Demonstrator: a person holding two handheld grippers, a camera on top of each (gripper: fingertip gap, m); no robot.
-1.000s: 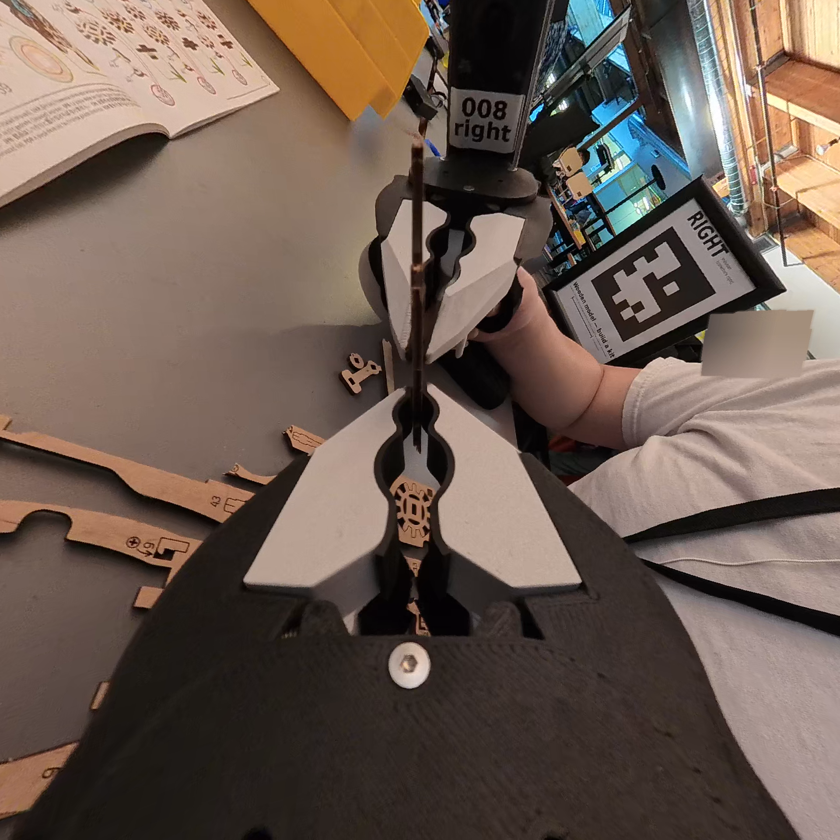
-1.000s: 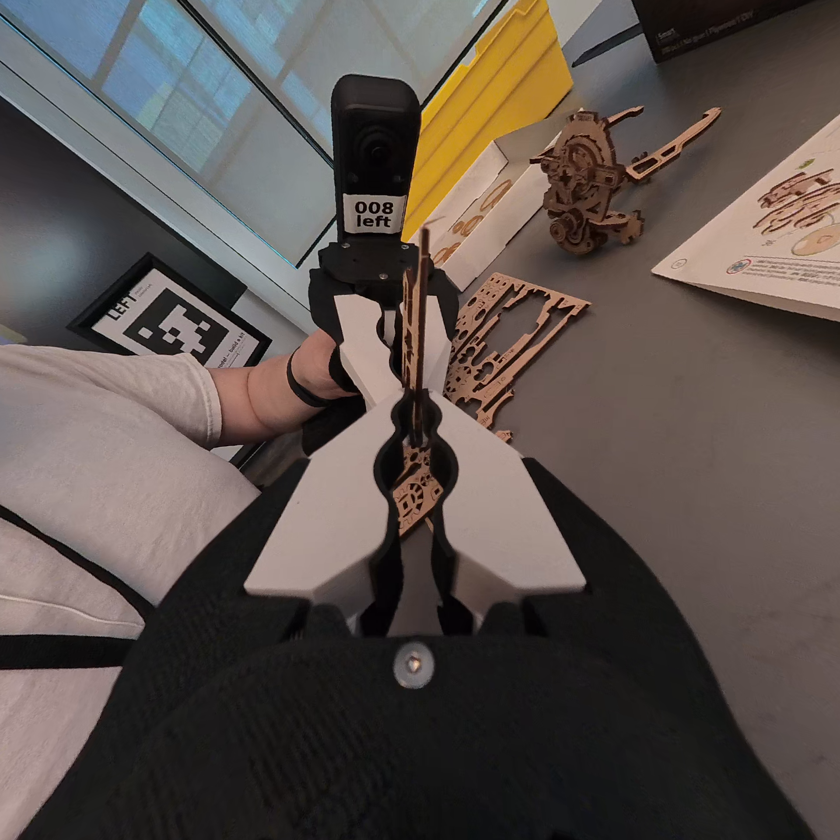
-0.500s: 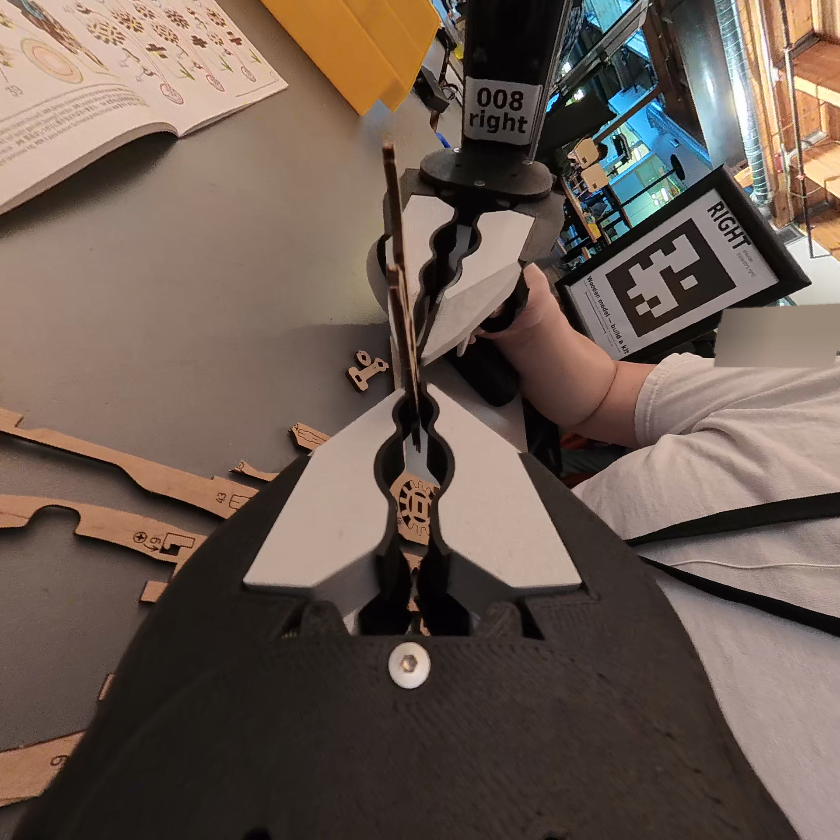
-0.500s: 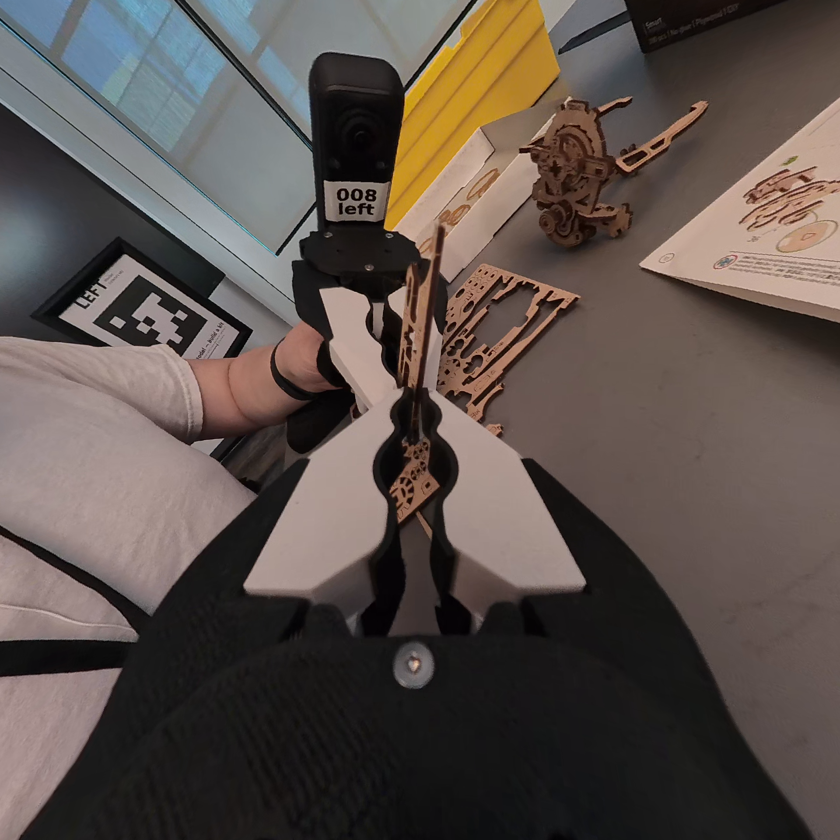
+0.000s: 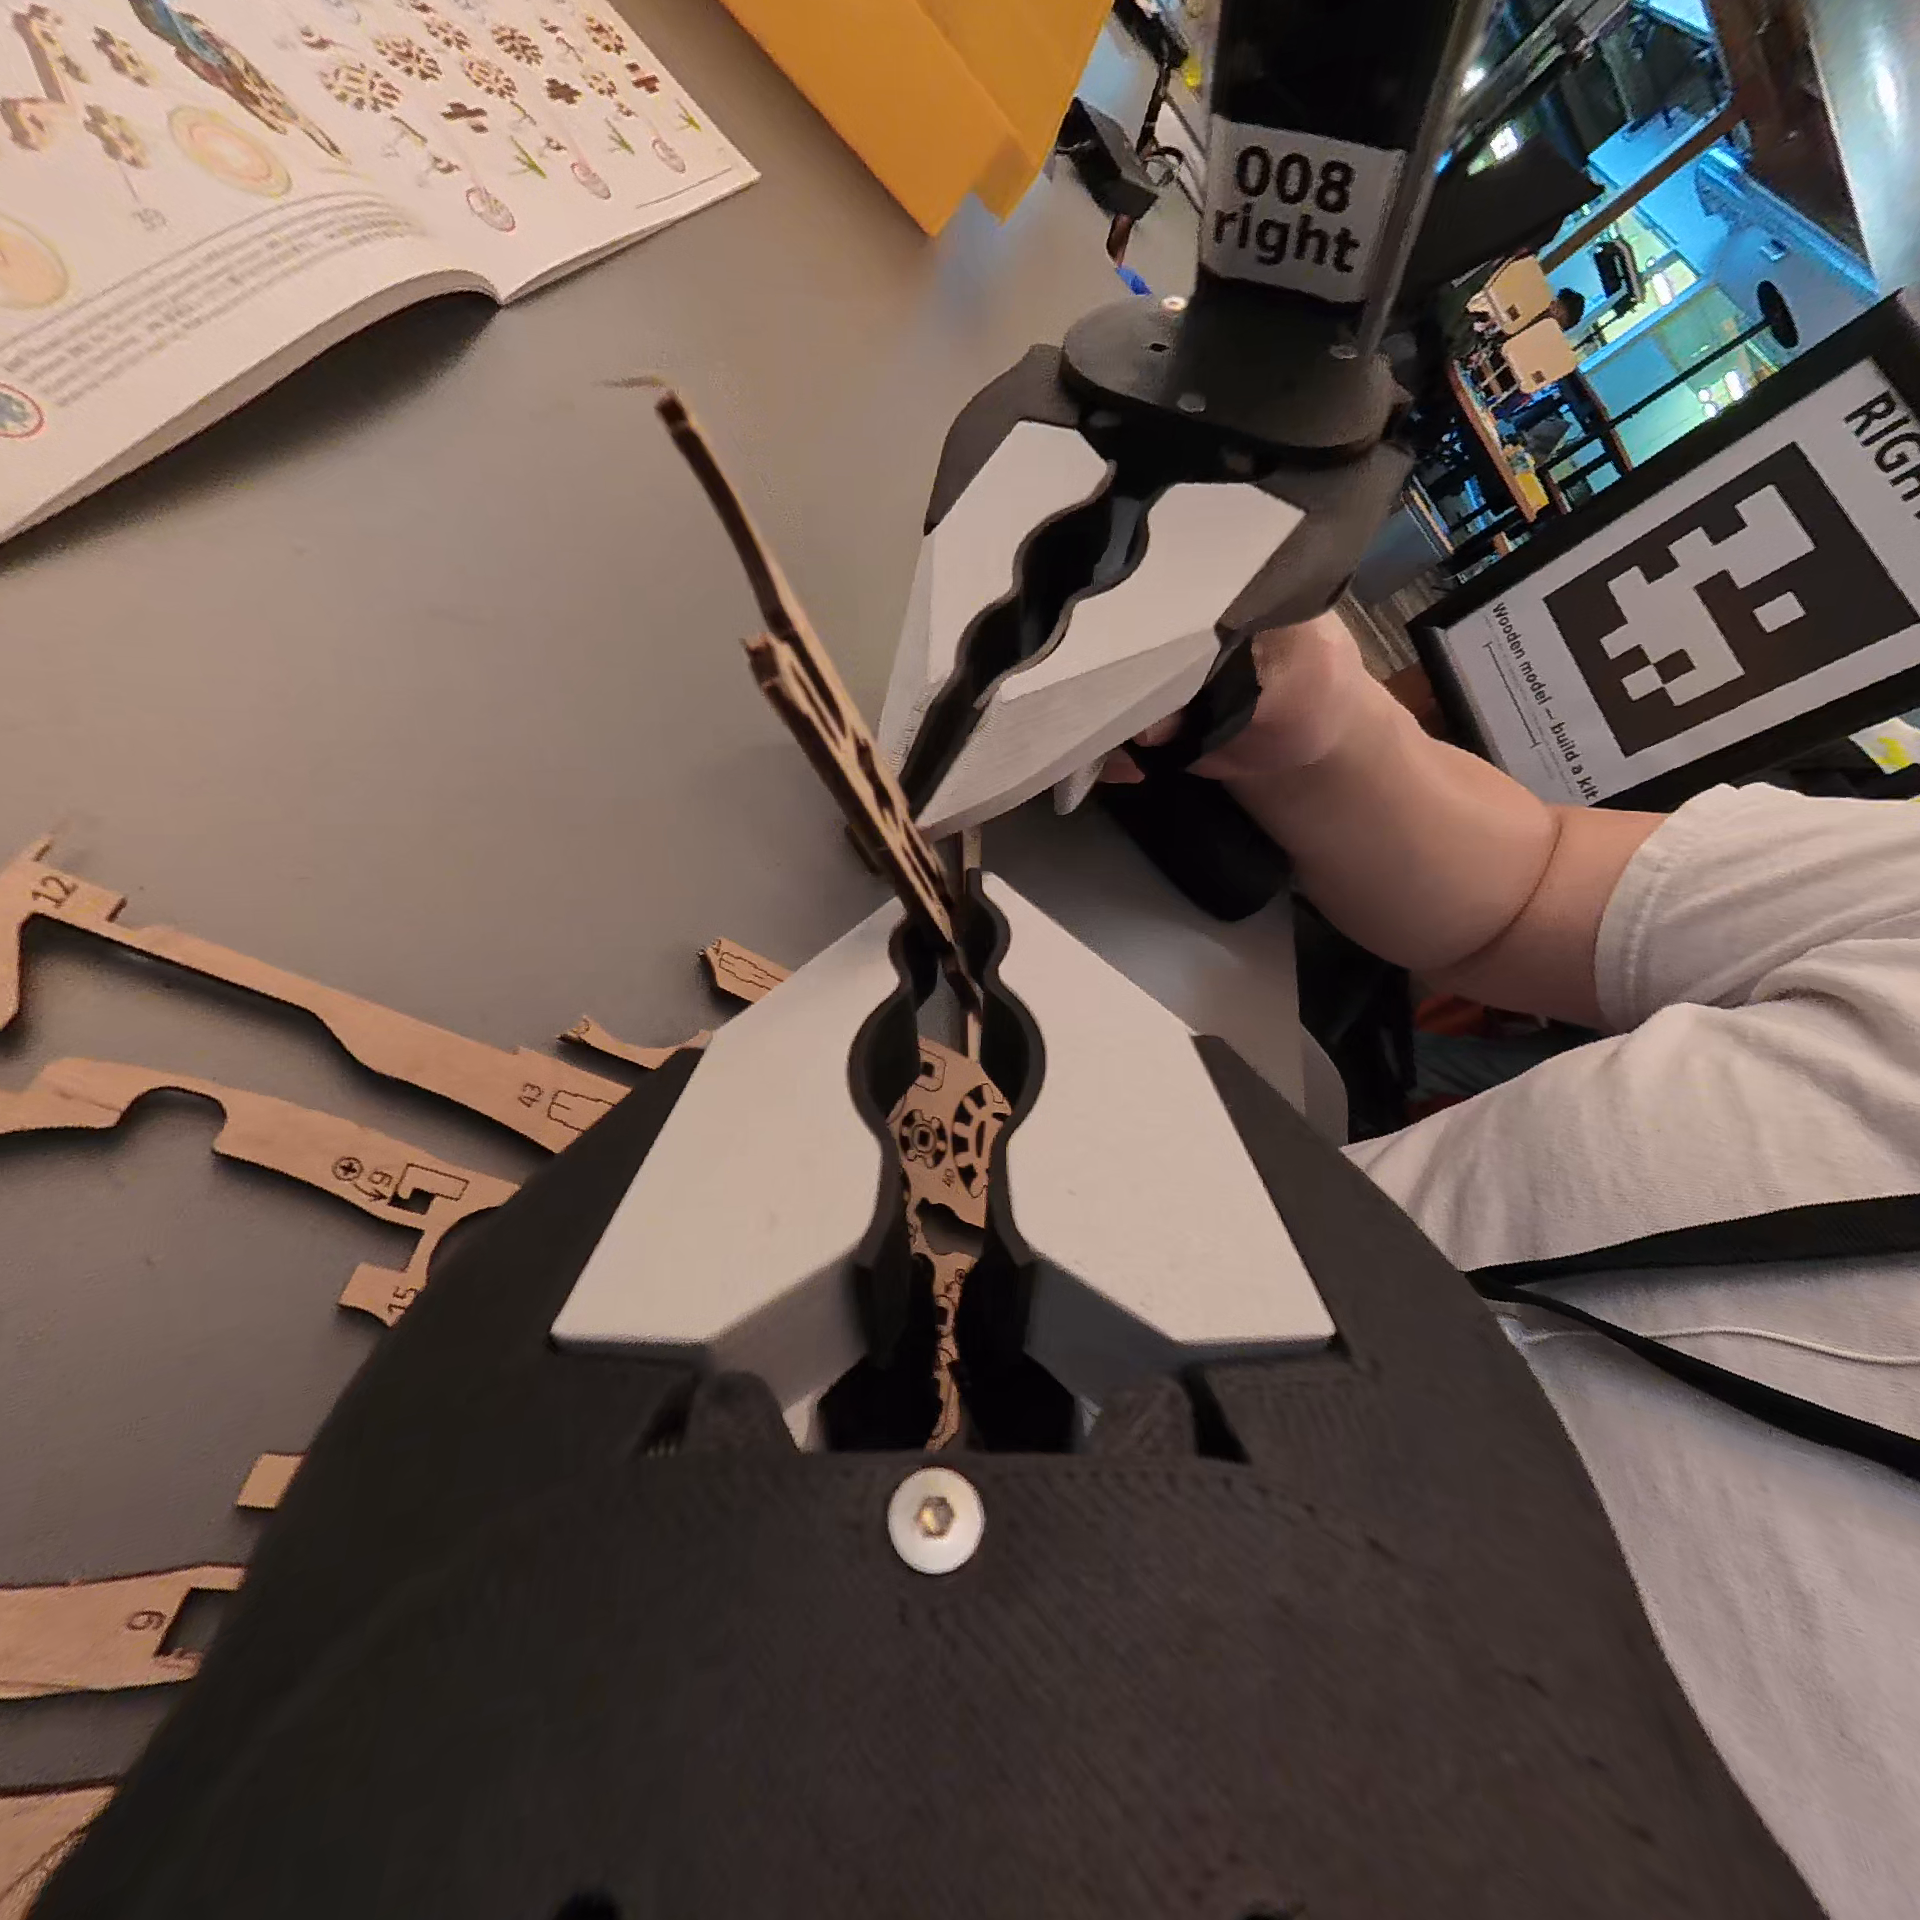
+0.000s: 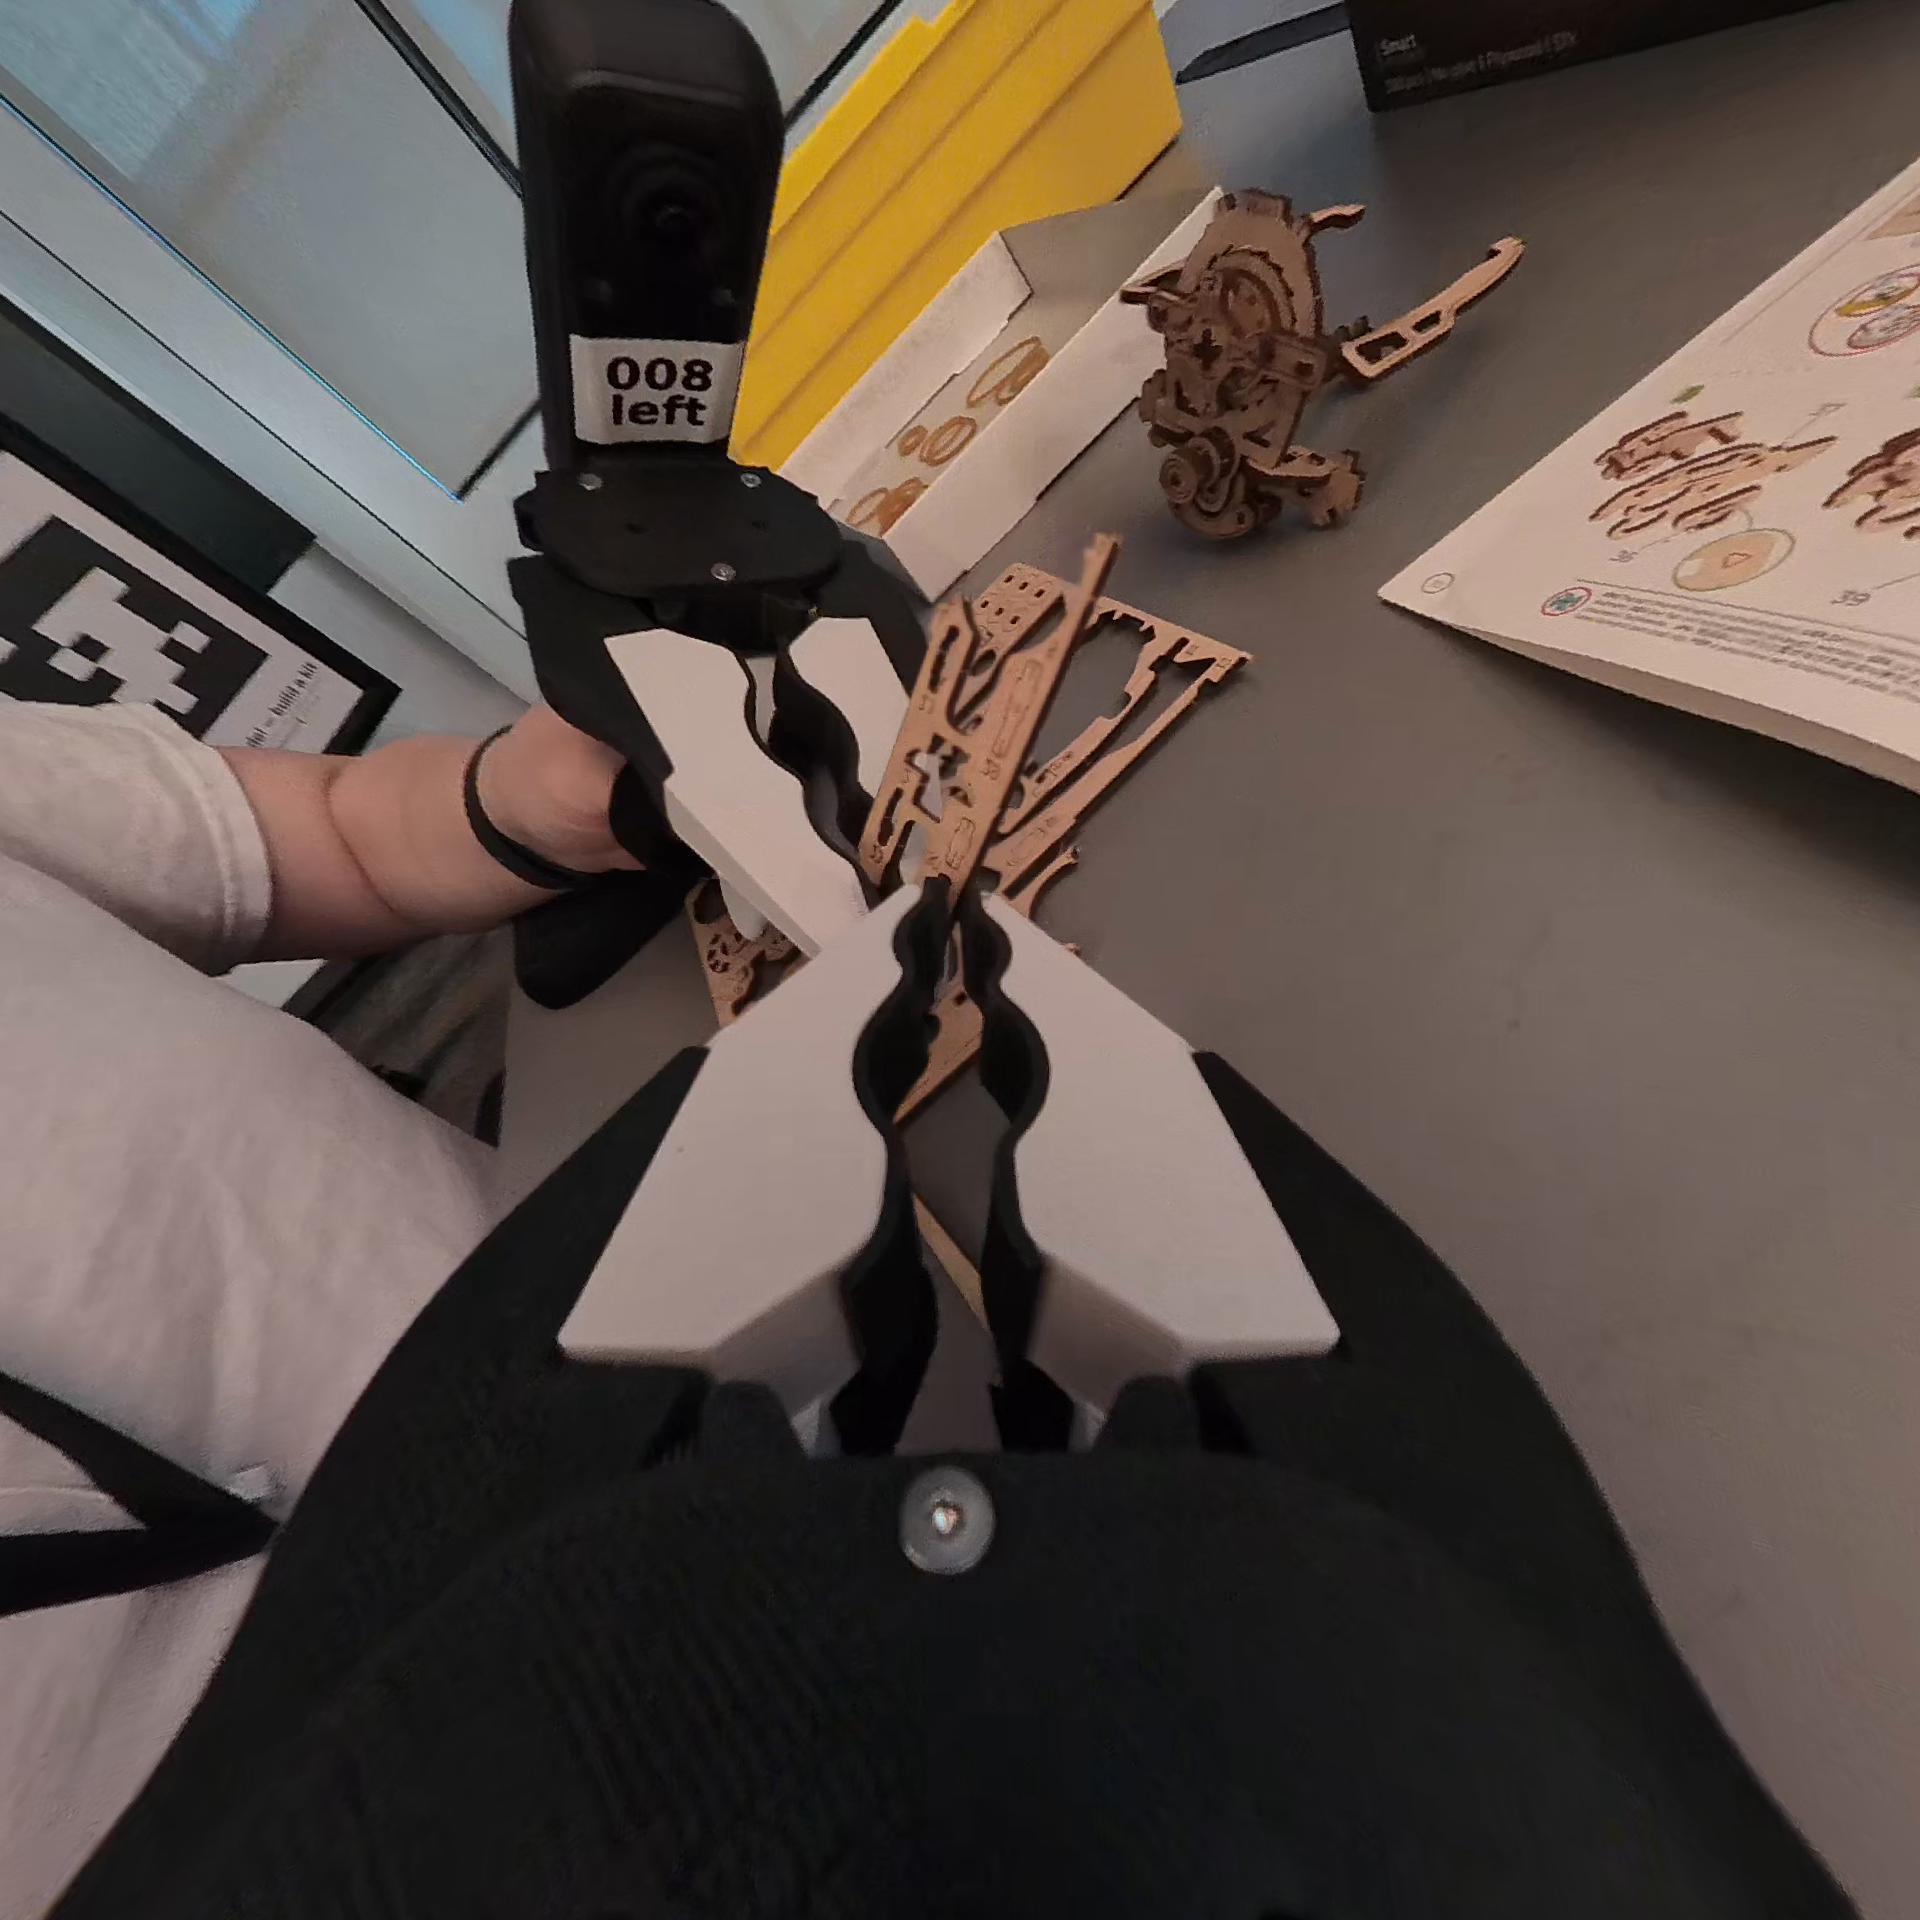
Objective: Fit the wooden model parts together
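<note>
Two hand-held grippers with grey fingers and black bodies met near the centre of both views, tip to tip. A thin, flat laser-cut wooden model part point(image 5: 821, 717) stood between them, slanting up toward the upper left in the left wrist view and toward the upper right in the right wrist view point(image 6: 1023, 727). The left gripper point(image 5: 940, 914) was clamped together on the part's lower end. The right gripper point(image 6: 940, 899) also had its fingers pressed together on the same part at their tips.

One grey tabletop point(image 5: 416, 644) lay beneath. On it, one open instruction booklet point(image 5: 260, 177) filled the upper left of the left wrist view. One punched-out wooden sheet point(image 6: 1091, 717) lay flat behind the grippers in the right wrist view, and strips of wooden sheet offcut point(image 5: 260, 1091) lay at the left edge of the left wrist view. One assembled wooden gear model point(image 6: 1236, 384) stood at the upper right. One shallow white cardboard box point(image 6: 966, 416), upper centre, held several pale rings. One yellow bin point(image 6: 956, 197) sat behind it; its contents could not be seen.
</note>
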